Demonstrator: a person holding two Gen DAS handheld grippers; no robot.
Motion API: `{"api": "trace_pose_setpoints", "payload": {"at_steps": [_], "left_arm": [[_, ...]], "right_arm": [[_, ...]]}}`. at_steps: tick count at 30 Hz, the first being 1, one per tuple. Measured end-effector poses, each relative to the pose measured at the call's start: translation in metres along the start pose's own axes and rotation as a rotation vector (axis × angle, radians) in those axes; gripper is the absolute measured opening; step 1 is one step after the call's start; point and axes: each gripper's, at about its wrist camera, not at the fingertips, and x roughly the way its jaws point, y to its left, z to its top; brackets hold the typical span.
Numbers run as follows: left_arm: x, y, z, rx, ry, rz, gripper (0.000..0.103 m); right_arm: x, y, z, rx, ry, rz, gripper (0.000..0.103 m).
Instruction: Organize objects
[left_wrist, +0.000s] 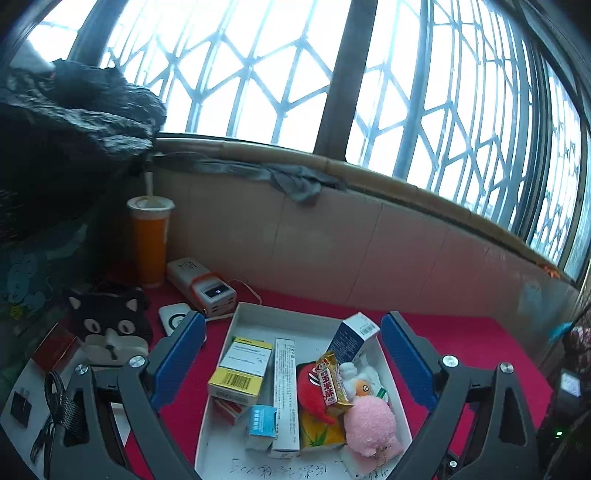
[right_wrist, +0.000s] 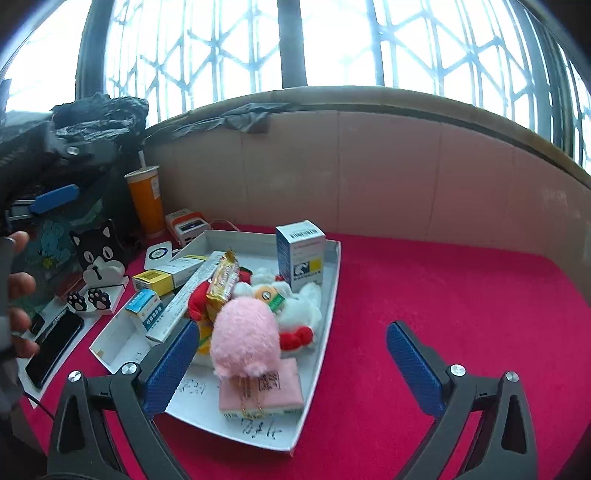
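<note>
Left-wrist view, left to right: orange drink cup (left_wrist: 149, 242) at ten o'clock; power bank (left_wrist: 207, 287) beside it; white tray (left_wrist: 255, 317) at centre on the red worktop (left_wrist: 461, 343). The left claw (left_wrist: 293, 363) stands spread, pinching nothing, its fingers straddling the tray. Inside lie a yellow-edged medicine box (left_wrist: 240, 369), a red plush (left_wrist: 312, 391), a pink plush ball (left_wrist: 369, 421), and a blue-white carton (left_wrist: 351, 338) leaning at one o'clock. Right-wrist view: right claw (right_wrist: 291, 365) likewise spread and empty (tray at its left finger). Judged step: sorting appears nearly complete; a next move would call for choosing any stray item or squaring the tray.
</note>
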Motion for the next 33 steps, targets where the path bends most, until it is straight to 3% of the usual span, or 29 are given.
{"api": "trace_pose_setpoints", "payload": {"at_steps": [4,10,23,27,33], "left_arm": [[-0.013,-0.001,-0.002,-0.020,-0.014,-0.008,0.096],[-0.018,-0.032,-0.021,0.077,0.000,0.022,0.096],[-0.034,-0.073,-0.060,0.182,0.041,0.137,0.096],[-0.042,-0.081,-0.070,0.164,0.057,0.170,0.096],[-0.049,-0.094,-0.089,0.204,0.116,0.153,0.096]], "right_arm": [[-0.009,-0.006,-0.004,0.022,-0.009,-0.001,0.103],[-0.026,-0.010,-0.009,0.027,-0.031,-0.001,0.103],[-0.059,-0.033,-0.017,0.063,-0.067,-0.065,0.103],[-0.068,-0.039,-0.021,0.064,-0.075,-0.079,0.103],[-0.087,-0.048,-0.027,0.074,-0.100,-0.105,0.103]]}}
